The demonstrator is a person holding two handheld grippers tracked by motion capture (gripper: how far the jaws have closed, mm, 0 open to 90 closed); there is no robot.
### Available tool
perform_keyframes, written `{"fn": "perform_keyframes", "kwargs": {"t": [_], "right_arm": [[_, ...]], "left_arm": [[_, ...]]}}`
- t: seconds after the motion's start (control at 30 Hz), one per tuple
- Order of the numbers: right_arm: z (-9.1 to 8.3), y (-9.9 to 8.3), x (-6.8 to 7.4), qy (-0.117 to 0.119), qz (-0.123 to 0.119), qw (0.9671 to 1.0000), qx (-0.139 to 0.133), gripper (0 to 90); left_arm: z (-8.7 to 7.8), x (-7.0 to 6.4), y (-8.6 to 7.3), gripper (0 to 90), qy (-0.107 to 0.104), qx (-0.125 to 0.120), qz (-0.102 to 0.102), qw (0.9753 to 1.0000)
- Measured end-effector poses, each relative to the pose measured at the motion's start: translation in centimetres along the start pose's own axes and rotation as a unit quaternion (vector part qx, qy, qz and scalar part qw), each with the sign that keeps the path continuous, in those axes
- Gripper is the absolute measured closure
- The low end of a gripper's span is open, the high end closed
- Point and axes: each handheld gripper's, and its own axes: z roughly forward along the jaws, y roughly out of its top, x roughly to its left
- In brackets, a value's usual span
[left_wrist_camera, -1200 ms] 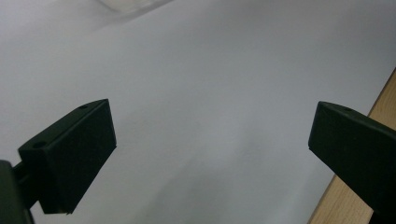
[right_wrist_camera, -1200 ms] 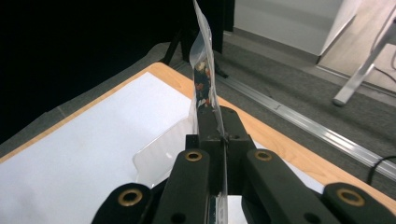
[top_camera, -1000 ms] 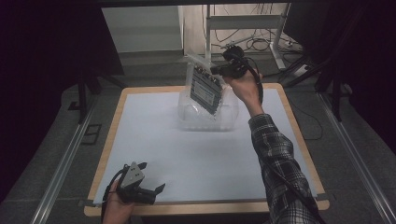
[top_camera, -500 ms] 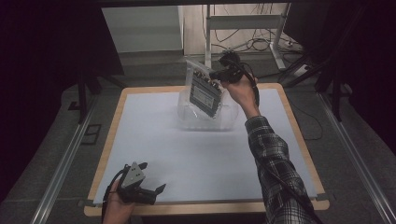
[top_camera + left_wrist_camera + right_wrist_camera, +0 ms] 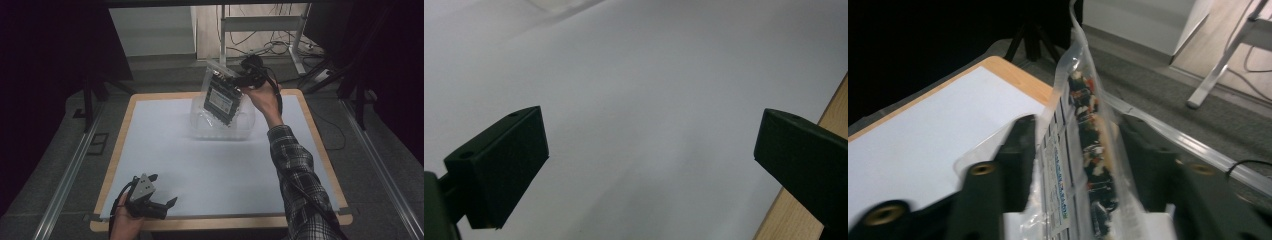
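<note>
Progress looks partial: the right gripper (image 5: 239,80) has its jaws clamped on a flat packet (image 5: 221,99) in clear wrap, held above the clear plastic container (image 5: 220,125) at the far side of the counter (image 5: 165,150). Setting it down apparently remains. The packet's long axis tilts, top edge up and away. The left gripper (image 5: 156,200) rests near the front edge, jaws apart, holding nothing.

the white desk (image 5: 165,150) is evenly lit from above while the room around it falls into near black. the clear bag (image 5: 1083,130) catches pale glare. both gripper views are soft, with the near jaws blurred and the desk shadows faint.
</note>
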Motion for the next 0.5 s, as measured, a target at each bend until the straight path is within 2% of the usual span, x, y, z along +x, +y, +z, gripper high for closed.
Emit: {"fn": "perform_keyframes", "kwargs": {"t": [0.2, 0.5], "right_arm": [[-0.8, -0.5, -0.6, -0.004, -0.002, 0.9999, -0.01, 32.6], [-2.2, -0.9, -0.8, -0.003, -0.008, 0.9998, -0.019, 25.1]], "left_arm": [[0.0, -0.1, 0.0, 0.7, 0.001, 0.002, 0.002, 1.0], [0.0, -0.1, 0.0, 0.7, 0.002, 0.004, 0.002, 1.0]]}}
